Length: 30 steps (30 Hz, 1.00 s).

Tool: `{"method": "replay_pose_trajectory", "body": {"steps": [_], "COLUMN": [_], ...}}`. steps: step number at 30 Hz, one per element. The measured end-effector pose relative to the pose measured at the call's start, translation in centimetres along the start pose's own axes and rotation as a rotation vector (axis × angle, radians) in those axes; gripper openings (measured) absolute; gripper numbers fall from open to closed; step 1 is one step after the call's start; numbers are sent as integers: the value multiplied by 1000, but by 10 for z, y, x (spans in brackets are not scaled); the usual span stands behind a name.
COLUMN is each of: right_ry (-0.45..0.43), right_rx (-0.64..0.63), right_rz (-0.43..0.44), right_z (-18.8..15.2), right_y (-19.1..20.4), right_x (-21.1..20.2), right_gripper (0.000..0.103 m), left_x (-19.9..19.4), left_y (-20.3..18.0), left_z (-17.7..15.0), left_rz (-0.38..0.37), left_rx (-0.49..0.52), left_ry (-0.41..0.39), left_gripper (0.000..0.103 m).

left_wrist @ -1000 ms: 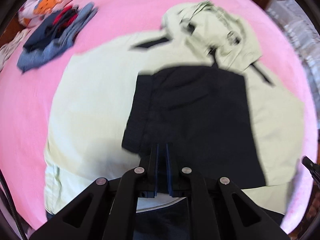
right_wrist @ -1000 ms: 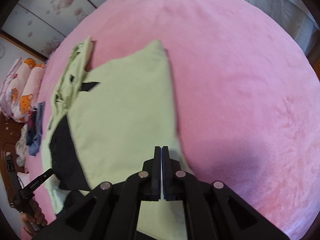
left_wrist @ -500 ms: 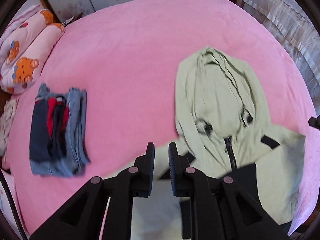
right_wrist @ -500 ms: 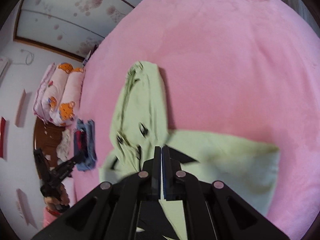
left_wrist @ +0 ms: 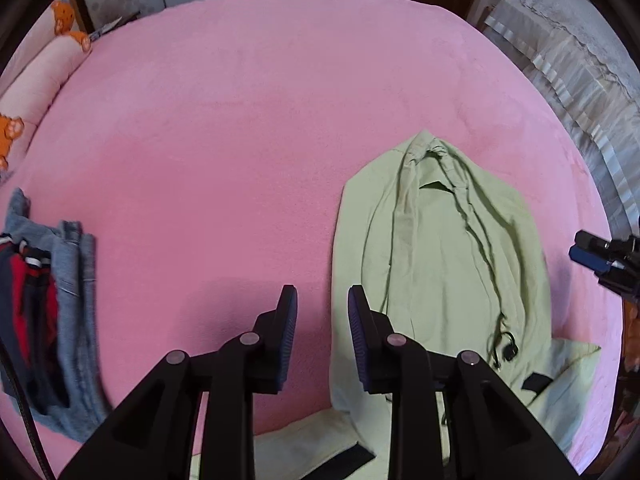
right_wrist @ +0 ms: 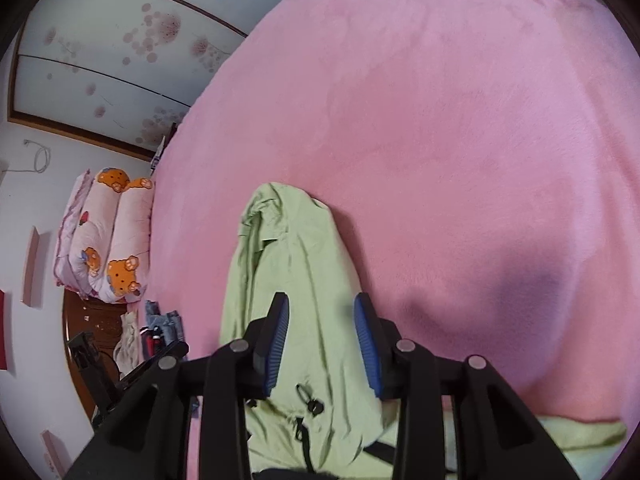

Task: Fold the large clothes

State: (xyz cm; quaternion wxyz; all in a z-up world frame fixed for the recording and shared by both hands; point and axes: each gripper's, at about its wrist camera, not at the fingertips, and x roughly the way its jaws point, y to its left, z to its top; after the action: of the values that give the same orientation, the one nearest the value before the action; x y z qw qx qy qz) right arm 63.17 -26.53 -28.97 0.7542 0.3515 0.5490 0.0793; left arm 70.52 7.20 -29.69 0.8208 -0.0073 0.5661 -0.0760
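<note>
A pale green hooded jacket (left_wrist: 440, 248) lies on the pink bed (left_wrist: 240, 120), its hood flat and pointing away from me, drawcords and a black zip showing. My left gripper (left_wrist: 322, 300) is open and empty, just above the hood's left edge. My right gripper (right_wrist: 322, 308) is open and empty over the hood (right_wrist: 296, 264). The right gripper's tip also shows at the right edge of the left wrist view (left_wrist: 600, 256). The jacket's body is mostly hidden below both views.
A folded pile of jeans and dark clothes (left_wrist: 48, 304) lies at the bed's left side. Bear-print pillows (right_wrist: 108, 240) sit at the far left. A grey draped bedcover (left_wrist: 580, 80) lies at the right. Sliding floral doors (right_wrist: 100, 52) stand beyond the bed.
Both grippers were shut over the jacket's folded body with a dark panel; they have moved up toward the hood and opened, both empty.
</note>
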Motion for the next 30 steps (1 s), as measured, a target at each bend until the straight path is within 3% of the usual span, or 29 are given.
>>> {"method": "replay_pose_trajectory", "body": {"steps": [4, 10, 14, 15, 18, 23, 30], "right_ry": [-11, -35, -58, -54, -71, -102, -146], "right_rx": [-3, -81, -152, -178, -249, -258, -403], "right_rz": [-7, 17, 67, 60, 29, 76, 109], "right_z": [1, 8, 16, 17, 16, 13, 0], "right_y": [-13, -19, -11, -7, 4, 14, 55], "right_x": [32, 63, 72, 75, 77, 67, 21], "right_gripper": [34, 34, 34, 33, 14, 5, 5], "left_x": [37, 78, 92, 94, 101, 98, 36], "left_y": [6, 10, 13, 13, 10, -5, -8], "left_z": [0, -1, 1, 1, 2, 0, -1], "left_rz": [-57, -80, -159, -168, -230, -189, -281], "left_rx": [-74, -116, -154, -159, -172, -143, -135], "left_ry": [-15, -12, -34, -40, -34, -58, -165], "left_gripper": [43, 43, 43, 41, 11, 4, 3]}}
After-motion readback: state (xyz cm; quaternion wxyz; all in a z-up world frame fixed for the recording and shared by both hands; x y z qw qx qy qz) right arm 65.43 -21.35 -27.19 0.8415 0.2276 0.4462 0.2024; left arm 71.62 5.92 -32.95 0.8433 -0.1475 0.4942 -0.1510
